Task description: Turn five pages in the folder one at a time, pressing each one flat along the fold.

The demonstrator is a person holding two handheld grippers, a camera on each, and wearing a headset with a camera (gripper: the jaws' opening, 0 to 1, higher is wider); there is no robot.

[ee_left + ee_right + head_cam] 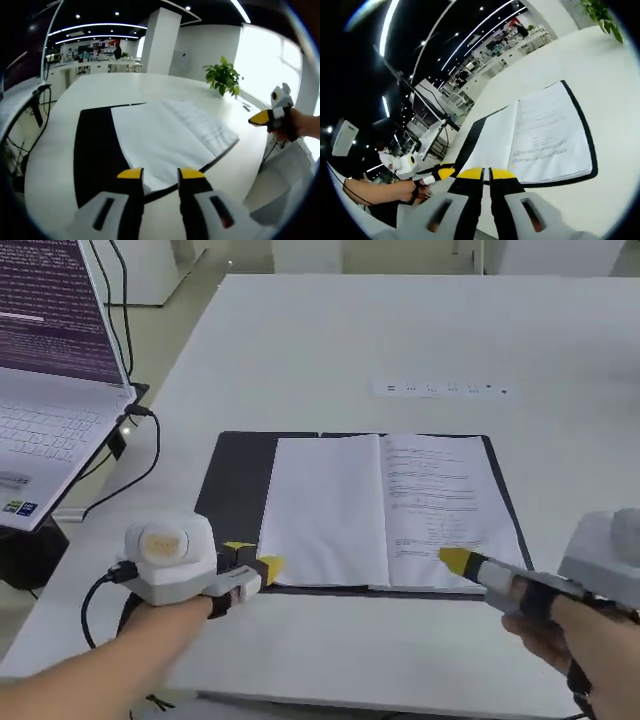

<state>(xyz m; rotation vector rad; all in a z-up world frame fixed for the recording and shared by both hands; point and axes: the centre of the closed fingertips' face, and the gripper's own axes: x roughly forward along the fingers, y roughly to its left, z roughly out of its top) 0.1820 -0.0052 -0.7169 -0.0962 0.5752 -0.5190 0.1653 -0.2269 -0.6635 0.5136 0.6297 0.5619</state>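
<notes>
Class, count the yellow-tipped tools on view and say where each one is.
2. The left tool is at the folder's near left corner; the right tool is by the printed page's near edge. None seems hidden.

Table (400, 330): folder (235, 500) open at centre, pages (320, 510) lying on it, left and right of fold. Laptop (50, 390) at left edge. Cable (150, 465) between laptop and folder. Power strip (445, 389) far of folder. Left gripper (255, 557) at folder's near left corner. Right gripper (455, 558) over near right page.
</notes>
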